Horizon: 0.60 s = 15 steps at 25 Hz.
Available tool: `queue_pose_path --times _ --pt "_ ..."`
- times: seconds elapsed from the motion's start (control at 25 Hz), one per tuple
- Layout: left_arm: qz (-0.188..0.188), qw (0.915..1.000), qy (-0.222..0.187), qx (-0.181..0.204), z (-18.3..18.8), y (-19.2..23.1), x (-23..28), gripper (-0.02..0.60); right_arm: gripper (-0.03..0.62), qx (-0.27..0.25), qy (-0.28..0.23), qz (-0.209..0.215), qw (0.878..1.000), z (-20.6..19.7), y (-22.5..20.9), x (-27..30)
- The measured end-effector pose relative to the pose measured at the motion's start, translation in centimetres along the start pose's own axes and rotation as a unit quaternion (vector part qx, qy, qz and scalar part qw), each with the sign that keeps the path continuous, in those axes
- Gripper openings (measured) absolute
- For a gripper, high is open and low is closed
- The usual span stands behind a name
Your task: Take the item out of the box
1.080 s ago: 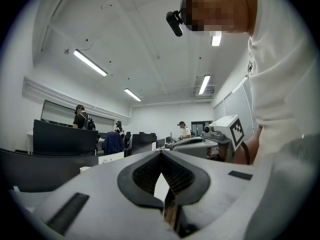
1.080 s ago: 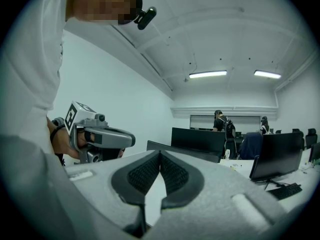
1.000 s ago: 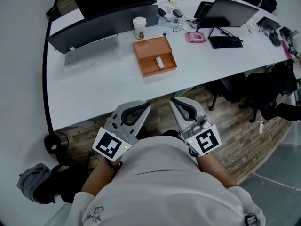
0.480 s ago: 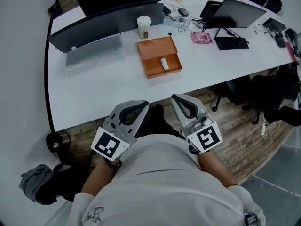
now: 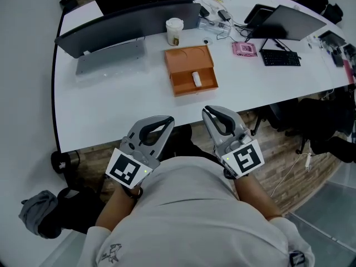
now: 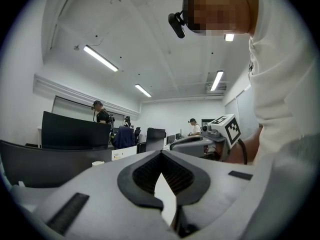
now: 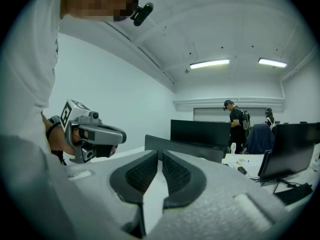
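Observation:
An open orange box lies on the white desk, with a small white item in its front tray. Both grippers hang in front of my chest, below the desk's near edge and well short of the box. My left gripper is shut and empty; its tips meet in the left gripper view. My right gripper holds nothing, and its jaws are opening, with a thin slit between the pads. Each gripper view shows the other gripper beside it.
A curved monitor, a grey keyboard and a paper cup stand behind the box. A laptop, a black keyboard and a pink item lie to the right. Dark office chairs stand right of the desk. People stand far off.
The desk and the box have slid lower and rightward in the head view, closer to the grippers. Both grippers remain in front of my chest.

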<state>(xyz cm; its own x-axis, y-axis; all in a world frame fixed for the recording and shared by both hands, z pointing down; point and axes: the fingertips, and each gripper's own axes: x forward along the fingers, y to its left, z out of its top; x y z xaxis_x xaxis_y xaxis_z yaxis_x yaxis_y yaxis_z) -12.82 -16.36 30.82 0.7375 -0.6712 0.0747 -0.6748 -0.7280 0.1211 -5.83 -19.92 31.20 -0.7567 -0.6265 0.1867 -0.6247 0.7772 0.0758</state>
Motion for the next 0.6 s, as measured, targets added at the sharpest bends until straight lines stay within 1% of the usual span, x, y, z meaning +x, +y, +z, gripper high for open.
queue_pose_path --times 0.16,0.32,0.6 --pt "0.009 0.9999 0.005 -0.007 -0.4 1.5 1.7 -0.002 0.038 0.003 0.012 0.008 1.000 -0.9 -2.4 1.7" --pt "0.016 0.9997 0.011 -0.017 -0.9 3.3 3.7 -0.002 0.055 0.016 0.038 0.013 0.999 -2.4 -5.1 4.0" --pt "0.028 0.9990 0.023 -0.028 -1.9 6.6 7.7 -0.002 0.104 0.060 0.107 0.025 0.992 -7.7 -10.3 8.1"
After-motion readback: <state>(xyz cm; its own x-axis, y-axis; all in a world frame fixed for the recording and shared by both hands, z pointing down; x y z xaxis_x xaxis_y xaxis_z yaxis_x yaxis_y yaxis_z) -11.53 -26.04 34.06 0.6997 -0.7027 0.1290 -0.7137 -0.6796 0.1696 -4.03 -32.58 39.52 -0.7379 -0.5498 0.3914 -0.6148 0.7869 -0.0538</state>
